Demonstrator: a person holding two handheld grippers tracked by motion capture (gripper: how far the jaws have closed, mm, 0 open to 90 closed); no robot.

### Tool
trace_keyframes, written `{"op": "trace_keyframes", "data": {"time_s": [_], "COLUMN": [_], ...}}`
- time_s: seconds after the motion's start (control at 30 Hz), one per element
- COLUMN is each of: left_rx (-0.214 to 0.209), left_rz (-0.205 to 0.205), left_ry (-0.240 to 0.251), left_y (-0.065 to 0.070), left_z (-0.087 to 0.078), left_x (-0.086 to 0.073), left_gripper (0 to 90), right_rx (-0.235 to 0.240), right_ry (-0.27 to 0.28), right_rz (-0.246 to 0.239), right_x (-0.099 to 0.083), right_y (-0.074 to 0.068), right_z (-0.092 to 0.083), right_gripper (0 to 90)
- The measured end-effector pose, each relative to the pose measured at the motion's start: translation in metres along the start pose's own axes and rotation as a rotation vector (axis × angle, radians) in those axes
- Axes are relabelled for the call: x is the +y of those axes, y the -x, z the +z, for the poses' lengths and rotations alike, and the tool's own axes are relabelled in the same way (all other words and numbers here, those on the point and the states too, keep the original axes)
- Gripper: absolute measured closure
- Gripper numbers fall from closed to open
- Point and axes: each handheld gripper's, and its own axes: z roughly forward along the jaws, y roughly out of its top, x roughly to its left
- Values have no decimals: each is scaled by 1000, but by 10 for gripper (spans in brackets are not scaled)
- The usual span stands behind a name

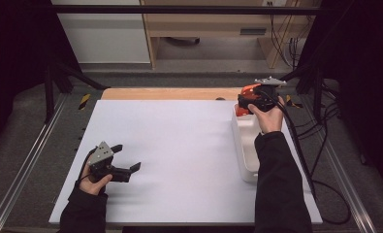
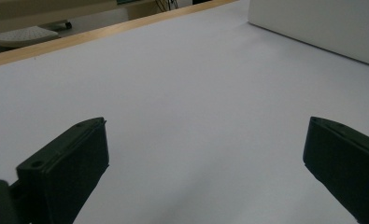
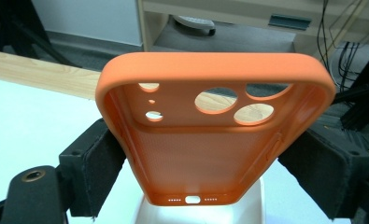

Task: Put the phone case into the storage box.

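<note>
Orange phone case held over the white bin

The right gripper [image 3: 205, 154] grips the orange phone case [image 3: 210, 135] by its sides, just above the far end of the white bin [image 1: 247, 145]. The left gripper [image 1: 123, 158], well apart from the bin, hangs released over the table [image 1: 179, 145].

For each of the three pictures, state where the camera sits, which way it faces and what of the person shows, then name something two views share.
High view: above the person's side, facing forward and down on the white table; both forearms, left hand-held gripper, right hand-held gripper.
Left gripper view: rides the left hand-held gripper, low, facing across the table; jaws apart.
Right gripper view: rides the right hand-held gripper, facing the far shelving; jaws clamp an orange phone case.
Shared: the white bin.
</note>
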Motion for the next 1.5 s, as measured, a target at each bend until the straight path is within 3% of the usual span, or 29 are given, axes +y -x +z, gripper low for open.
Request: {"op": "trace_keyframes", "data": {"time_s": [0.43,0.77,1.5], "left_rx": [0,-3,-7], "left_rz": [2,4,7], "left_ry": [-3,-8,-15], "left_y": [0,0,1], "left_z": [1,2,3], "left_x": [0,-1,-1], "left_gripper": [0,0,0], "right_rx": [-47,-74,-86], "right_ry": [-12,-38,-86], "right_rz": [55,42,32], "right_x": [-10,-15,-26], "right_y": [3,1,-3], "right_z": [12,25,46], "right_gripper": [157,156,155]}}
